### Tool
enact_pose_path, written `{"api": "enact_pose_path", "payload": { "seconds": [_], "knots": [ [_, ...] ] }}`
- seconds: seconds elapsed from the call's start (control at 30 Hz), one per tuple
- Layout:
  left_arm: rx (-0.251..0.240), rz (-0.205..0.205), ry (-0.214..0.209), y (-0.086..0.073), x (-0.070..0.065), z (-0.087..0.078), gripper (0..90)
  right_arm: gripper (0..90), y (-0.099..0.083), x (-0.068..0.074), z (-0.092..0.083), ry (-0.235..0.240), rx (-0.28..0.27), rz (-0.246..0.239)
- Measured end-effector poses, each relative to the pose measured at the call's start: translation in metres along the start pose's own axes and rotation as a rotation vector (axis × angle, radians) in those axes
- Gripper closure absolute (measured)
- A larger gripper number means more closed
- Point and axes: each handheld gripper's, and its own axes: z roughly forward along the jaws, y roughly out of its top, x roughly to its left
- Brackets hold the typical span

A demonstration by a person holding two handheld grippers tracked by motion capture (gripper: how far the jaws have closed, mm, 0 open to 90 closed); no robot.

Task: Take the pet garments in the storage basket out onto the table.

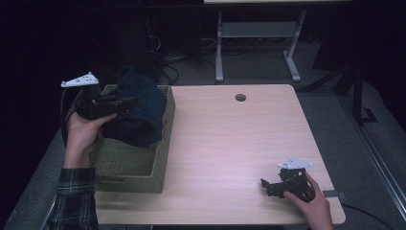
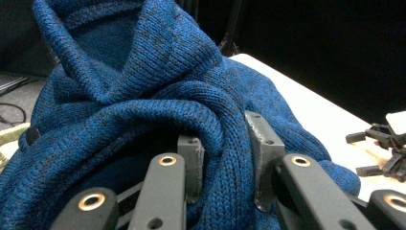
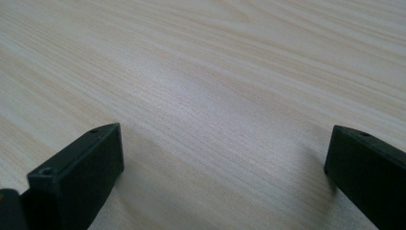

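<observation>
Presently, the blue knitted sweater (image 2: 143,96) is bunched in thick rolled folds, its weave flecked with darker thread; a fold of it is pinched between the fingers (image 2: 191,163) of the left gripper (image 1: 122,102), which are closed firmly on it. From the high view, the garment hangs from those fingers over the woven green basket (image 1: 129,163) at the bench's (image 1: 230,143) left edge. The left hand (image 1: 84,132) holds its gripper raised and roughly level, pointing across the basket. The right gripper (image 1: 264,186) rests low near the bench's front right corner, in the right hand (image 1: 311,201). Its own view shows the fingers (image 3: 79,172) set wide apart over bare woodgrain, holding nothing. The left gripper view shows the knit texture and the right gripper beyond the sweater.
</observation>
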Motion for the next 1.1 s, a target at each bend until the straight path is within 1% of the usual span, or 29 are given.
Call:
{"api": "enact_pose_path", "payload": {
  "seconds": [0.27,0.4,0.43,0.6,0.87,1.1],
  "knots": [
    [-0.010,0.035,-0.050,0.017,-0.017,0.013,71.1,0.0,0.000,0.000,0.000,0.000,0.000,0.000],
    [-0.019,0.056,-0.079,0.027,-0.027,0.023,71.0,0.0,0.000,0.000,0.000,0.000,0.000,-0.001],
    [-0.022,0.056,-0.082,0.029,-0.029,0.025,71.1,0.0,0.000,0.000,0.000,0.000,0.000,-0.001],
    [-0.019,0.078,-0.112,0.038,-0.041,0.041,71.0,0.0,0.000,0.000,0.000,0.000,0.000,-0.001],
    [0.000,0.107,-0.151,0.044,-0.058,0.064,71.0,0.0,0.000,0.000,0.000,0.000,0.001,0.001],
    [0.014,0.121,-0.186,0.046,-0.071,0.085,71.0,0.0,0.000,0.000,0.000,0.000,0.001,0.001]
  ]
}}
